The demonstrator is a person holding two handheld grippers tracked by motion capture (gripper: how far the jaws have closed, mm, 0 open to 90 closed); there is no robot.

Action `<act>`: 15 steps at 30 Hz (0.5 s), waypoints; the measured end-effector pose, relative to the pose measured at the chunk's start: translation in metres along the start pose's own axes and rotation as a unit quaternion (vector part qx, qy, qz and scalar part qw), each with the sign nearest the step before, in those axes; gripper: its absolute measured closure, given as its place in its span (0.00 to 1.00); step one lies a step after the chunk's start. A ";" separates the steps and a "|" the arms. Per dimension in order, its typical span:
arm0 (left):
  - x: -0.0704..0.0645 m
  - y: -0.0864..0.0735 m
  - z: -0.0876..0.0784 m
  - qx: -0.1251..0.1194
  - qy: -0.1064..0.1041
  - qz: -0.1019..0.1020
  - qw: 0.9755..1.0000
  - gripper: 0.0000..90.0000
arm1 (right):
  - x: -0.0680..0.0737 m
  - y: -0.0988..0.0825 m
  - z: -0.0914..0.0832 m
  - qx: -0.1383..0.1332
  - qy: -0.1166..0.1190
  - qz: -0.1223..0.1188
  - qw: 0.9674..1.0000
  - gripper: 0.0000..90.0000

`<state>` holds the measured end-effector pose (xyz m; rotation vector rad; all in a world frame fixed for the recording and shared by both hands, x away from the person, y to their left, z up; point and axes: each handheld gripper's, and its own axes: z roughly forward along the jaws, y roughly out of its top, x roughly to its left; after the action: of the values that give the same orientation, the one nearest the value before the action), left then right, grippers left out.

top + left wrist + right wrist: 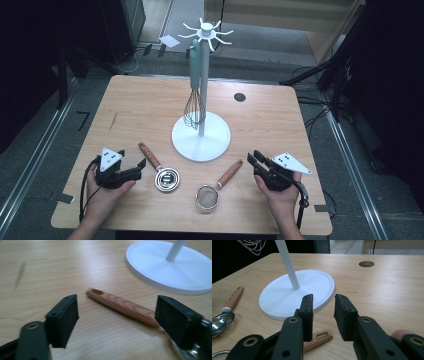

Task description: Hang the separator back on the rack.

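Observation:
A steel spoon with a wooden handle lies at the front left of the table. My left gripper is open, and in the left gripper view its jaws stand on either side of that handle without touching it. A small mesh strainer with a wooden handle lies at the front centre. My right gripper is open just right of it, and the gap between its jaws holds nothing. The strainer handle's end lies below them.
A white hanger stand with a round base stands mid-table. A whisk with a teal handle hangs from its top hooks. A cable hole sits behind it to the right. Bare wood lies along both sides.

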<state>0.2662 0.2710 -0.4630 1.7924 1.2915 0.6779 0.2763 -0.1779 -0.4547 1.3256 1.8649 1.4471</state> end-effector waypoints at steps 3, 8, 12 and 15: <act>-0.012 0.001 0.001 0.002 -0.010 0.006 1.000 0.37 | 0.002 -0.004 -0.001 0.006 0.002 0.001 1.000 0.78; -0.031 0.002 0.004 0.011 -0.026 0.004 1.000 0.54 | 0.005 -0.008 -0.004 0.006 0.004 0.003 1.000 0.78; -0.043 0.003 0.006 0.013 -0.049 0.008 0.999 0.64 | 0.008 -0.012 -0.004 0.005 -0.003 -0.009 1.000 0.78; -0.054 0.003 0.007 0.013 -0.056 0.029 0.998 0.69 | 0.010 -0.015 0.001 0.015 -0.007 -0.017 1.000 0.78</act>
<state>0.2548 0.2175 -0.4625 1.8673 1.1828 0.5868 0.2662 -0.1689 -0.4670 1.3089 1.8966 1.3952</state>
